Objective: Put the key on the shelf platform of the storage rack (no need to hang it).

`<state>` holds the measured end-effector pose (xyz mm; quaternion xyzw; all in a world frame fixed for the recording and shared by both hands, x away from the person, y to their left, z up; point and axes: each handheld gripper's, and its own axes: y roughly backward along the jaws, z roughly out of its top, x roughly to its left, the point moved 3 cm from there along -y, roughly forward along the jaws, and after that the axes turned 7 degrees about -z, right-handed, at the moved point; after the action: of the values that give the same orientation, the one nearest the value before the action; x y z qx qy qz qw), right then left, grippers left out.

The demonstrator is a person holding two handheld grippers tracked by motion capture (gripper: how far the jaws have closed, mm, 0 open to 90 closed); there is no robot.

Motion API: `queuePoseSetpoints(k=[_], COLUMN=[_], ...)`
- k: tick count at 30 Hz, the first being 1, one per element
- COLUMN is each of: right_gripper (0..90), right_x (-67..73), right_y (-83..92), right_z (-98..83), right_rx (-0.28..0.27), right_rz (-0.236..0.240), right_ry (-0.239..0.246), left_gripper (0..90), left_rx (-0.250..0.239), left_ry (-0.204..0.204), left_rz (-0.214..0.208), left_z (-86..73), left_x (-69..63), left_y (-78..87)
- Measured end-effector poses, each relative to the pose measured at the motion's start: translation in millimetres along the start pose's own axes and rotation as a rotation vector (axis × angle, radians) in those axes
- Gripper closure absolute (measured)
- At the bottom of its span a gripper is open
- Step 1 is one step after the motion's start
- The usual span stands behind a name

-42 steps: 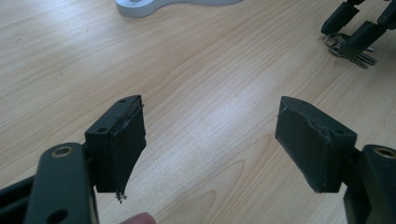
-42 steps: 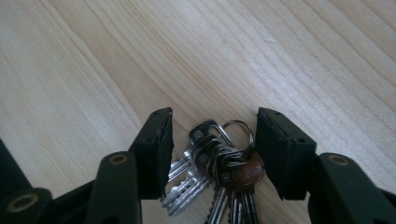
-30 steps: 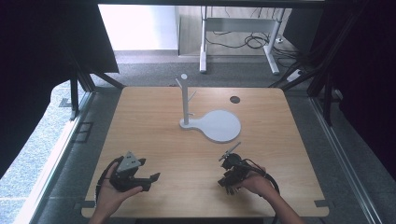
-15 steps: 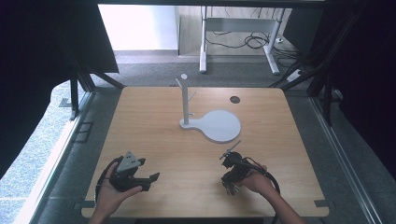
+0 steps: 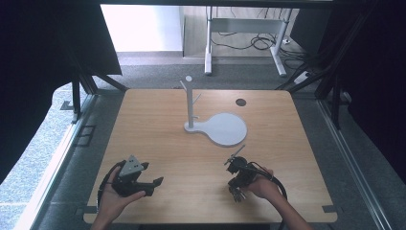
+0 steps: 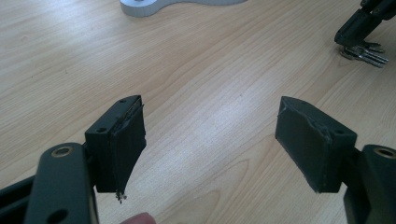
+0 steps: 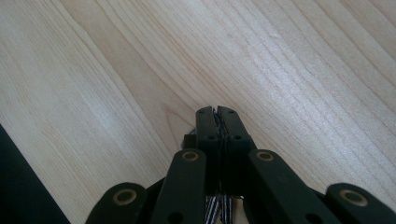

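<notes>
A bunch of metal keys (image 6: 366, 53) lies on the wooden table (image 5: 191, 158) at the front right. My right gripper (image 5: 235, 188) points down at it. Its jaws have just been closing and now stand pressed together (image 7: 216, 112), with the striped metal of the keys (image 7: 218, 207) showing just beneath the pads. The left gripper view shows that gripper's tip (image 6: 348, 39) resting on the keys. My left gripper (image 5: 152, 173) is held at the front left above the table, its jaws wide apart (image 6: 210, 140) with nothing between them.
A white stand (image 5: 190, 103) with short pegs rises from a rounded white base (image 5: 225, 129) at the table's middle back. A small dark round spot (image 5: 241, 102) sits behind it to the right. Black frame legs and cables surround the table.
The right gripper's jaws have closed together over the keys. Both hands have stayed where they were, and the left gripper still stands open.
</notes>
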<state>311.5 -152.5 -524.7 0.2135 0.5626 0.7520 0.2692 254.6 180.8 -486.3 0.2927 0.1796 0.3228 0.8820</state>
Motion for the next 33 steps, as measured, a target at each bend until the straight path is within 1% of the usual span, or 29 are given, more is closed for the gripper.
queuePoseSetpoints(k=[4,7,8,9,11,15,20,23,24,27,33], right_gripper=[87.3,81.7,82.1,84.9,87.4,87.8,88.5,88.6,88.6,88.7,88.7], right_x=[2.4,3.6,4.4,5.0,5.1,5.8,5.2,4.5,4.9,3.4,0.0], right_y=[0.4,-1.0,-1.6,-1.7,-1.7,-1.3,1.5,6.0,8.4,18.5,39.8], right_z=[-0.2,-0.4,-0.5,-0.5,-0.2,-0.1,0.0,-0.1,0.2,0.9,2.8], right_rx=[0.014,0.023,0.029,0.028,0.029,0.037,0.036,0.030,0.024,0.014,-0.022], right_rz=[0.008,0.002,-0.001,0.000,-0.006,-0.008,-0.024,-0.029,-0.031,-0.044,-0.070], right_ry=[0.014,0.027,0.026,0.025,0.029,0.036,0.049,0.059,0.051,0.058,0.053], left_gripper=[24.5,24.5,24.5,24.6,24.6,24.5,24.5,24.5,24.5,24.6,24.5], left_rx=[0.001,0.001,0.001,-0.001,0.000,-0.003,-0.003,-0.004,-0.004,-0.004,-0.004], left_ry=[0.001,0.000,0.000,0.000,0.000,0.002,0.004,0.005,0.004,0.004,0.002], left_rz=[0.000,0.000,0.000,0.000,0.002,0.003,0.004,0.003,0.003,0.003,0.002], left_z=[0.0,0.0,0.0,0.0,-0.1,0.0,-0.1,0.1,0.1,0.1,0.4], left_x=[-0.3,-0.4,-0.4,-0.3,0.4,0.9,1.4,1.3,1.3,1.3,1.3], left_y=[-0.4,-0.4,-0.3,-0.3,0.2,1.3,1.4,1.5,1.5,1.5,2.2])
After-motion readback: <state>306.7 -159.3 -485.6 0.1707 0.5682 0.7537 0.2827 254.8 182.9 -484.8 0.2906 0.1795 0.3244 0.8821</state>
